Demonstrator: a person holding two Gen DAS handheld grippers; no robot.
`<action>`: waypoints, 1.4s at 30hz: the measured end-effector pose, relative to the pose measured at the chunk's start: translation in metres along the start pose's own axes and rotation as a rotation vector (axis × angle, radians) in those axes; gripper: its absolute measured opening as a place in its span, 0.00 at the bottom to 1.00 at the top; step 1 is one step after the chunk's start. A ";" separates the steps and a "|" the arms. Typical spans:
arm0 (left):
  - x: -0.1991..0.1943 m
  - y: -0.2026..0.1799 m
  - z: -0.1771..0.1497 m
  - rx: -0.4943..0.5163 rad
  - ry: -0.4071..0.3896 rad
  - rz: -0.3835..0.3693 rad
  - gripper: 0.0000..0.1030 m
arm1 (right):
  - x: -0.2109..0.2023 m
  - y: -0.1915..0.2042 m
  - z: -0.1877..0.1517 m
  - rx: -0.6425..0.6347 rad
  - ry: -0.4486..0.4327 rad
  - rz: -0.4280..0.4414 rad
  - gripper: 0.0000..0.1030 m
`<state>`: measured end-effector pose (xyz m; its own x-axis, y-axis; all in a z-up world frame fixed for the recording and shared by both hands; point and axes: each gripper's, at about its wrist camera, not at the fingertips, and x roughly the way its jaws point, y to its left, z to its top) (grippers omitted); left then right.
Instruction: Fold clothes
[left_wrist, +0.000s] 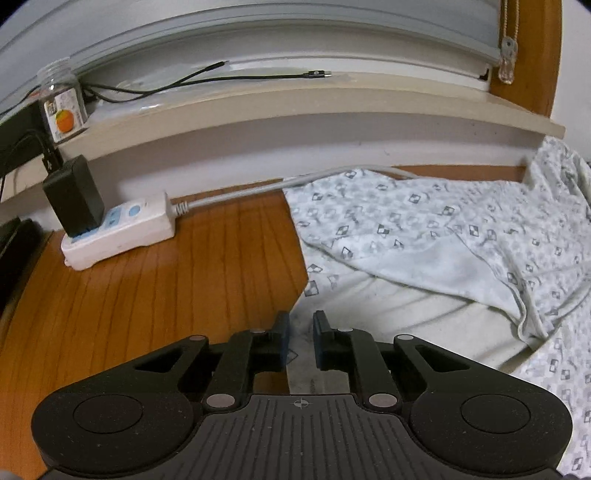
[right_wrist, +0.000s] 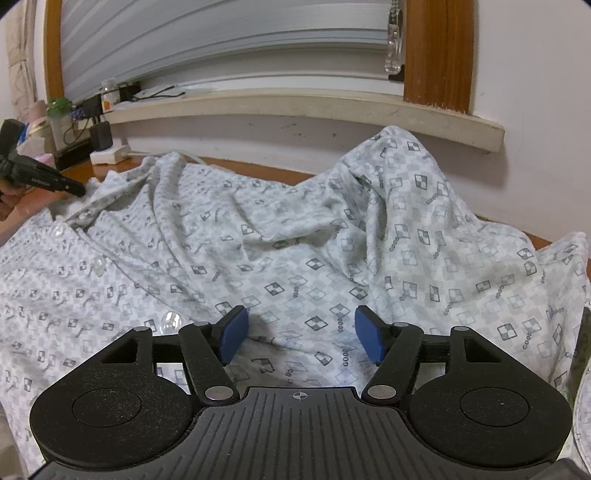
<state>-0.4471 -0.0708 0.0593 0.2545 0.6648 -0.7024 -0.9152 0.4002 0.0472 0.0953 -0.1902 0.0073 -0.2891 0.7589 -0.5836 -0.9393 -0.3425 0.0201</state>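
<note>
A white shirt with a grey check print (right_wrist: 295, 258) lies rumpled across the wooden table (left_wrist: 147, 295), with clear buttons along its placket at the left. In the left wrist view the shirt (left_wrist: 424, 229) shows its plain inside, and its left edge runs up into my left gripper (left_wrist: 302, 330), whose jaws stand narrow and pinch that edge. My right gripper (right_wrist: 301, 332) hovers just over the middle of the cloth, open, its blue pads (right_wrist: 234, 332) wide apart and holding nothing. Far left in the right wrist view, a hand holds the left gripper (right_wrist: 74, 189) at the shirt's edge.
A white power strip (left_wrist: 122, 229) with a black adapter (left_wrist: 74, 195) sits on the table's far left, its grey cable running under the shirt. A glass jar (left_wrist: 61, 99) and black cables lie on the windowsill (left_wrist: 332, 107). A blind cord (left_wrist: 508, 62) hangs at the right.
</note>
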 end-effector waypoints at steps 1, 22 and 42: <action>-0.002 -0.004 0.001 0.004 -0.010 0.002 0.15 | 0.000 0.000 0.000 0.000 0.001 0.000 0.63; -0.001 -0.089 0.014 0.108 -0.051 -0.152 0.00 | 0.000 0.000 0.001 -0.001 0.005 0.003 0.65; 0.008 -0.104 0.018 0.097 -0.074 -0.164 0.02 | 0.000 0.000 0.002 0.005 0.010 -0.007 0.70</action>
<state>-0.3441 -0.0959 0.0614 0.4235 0.6286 -0.6523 -0.8261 0.5635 0.0066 0.0951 -0.1890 0.0087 -0.2807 0.7558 -0.5916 -0.9422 -0.3345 0.0197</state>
